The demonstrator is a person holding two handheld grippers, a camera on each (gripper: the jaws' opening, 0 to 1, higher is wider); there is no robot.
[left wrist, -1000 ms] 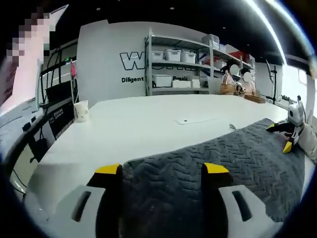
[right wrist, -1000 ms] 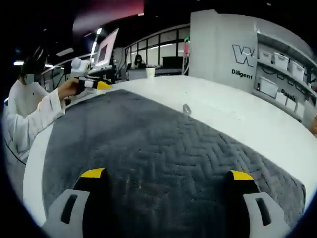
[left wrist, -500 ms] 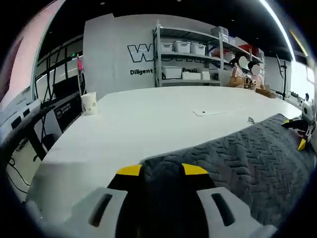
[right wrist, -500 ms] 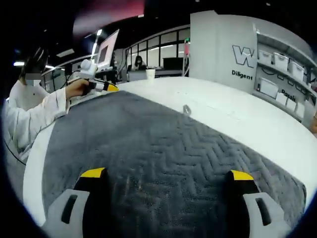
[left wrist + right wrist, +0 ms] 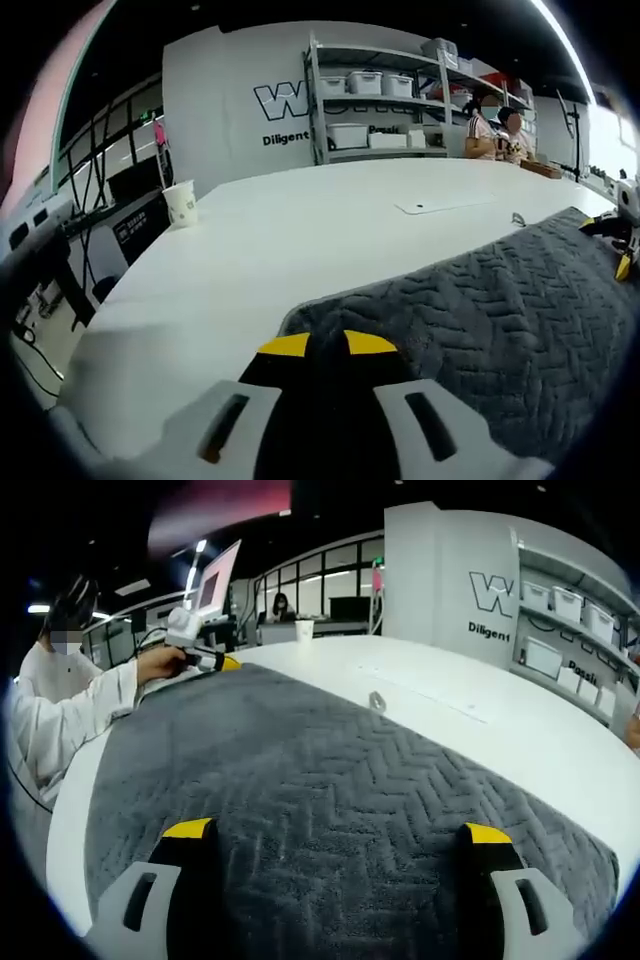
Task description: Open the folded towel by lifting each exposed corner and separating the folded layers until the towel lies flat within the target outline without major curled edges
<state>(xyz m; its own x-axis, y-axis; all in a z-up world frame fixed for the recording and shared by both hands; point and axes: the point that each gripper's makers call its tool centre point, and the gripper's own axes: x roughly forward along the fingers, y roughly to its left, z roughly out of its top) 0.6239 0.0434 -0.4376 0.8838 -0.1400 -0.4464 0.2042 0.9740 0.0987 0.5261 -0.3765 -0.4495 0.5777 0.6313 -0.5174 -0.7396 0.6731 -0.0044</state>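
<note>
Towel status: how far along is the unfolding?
Done: the grey towel lies spread wide over the white table. In hand: the left gripper is pinched on a towel corner; the right gripper is open over the cloth. Left: flattening that corner. No outline is visible to check placement.

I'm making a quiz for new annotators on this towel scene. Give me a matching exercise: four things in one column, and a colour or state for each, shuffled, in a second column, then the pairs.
Things:
1. towel
2. paper cup
3. left hand-held gripper
4. right hand-held gripper

States:
A. jaws wide apart over the cloth
B. grey, with a zigzag weave
C. jaws closed at the cloth's edge
D. white, standing near the table edge

Pairs: 1-B, 2-D, 3-C, 4-A
</note>
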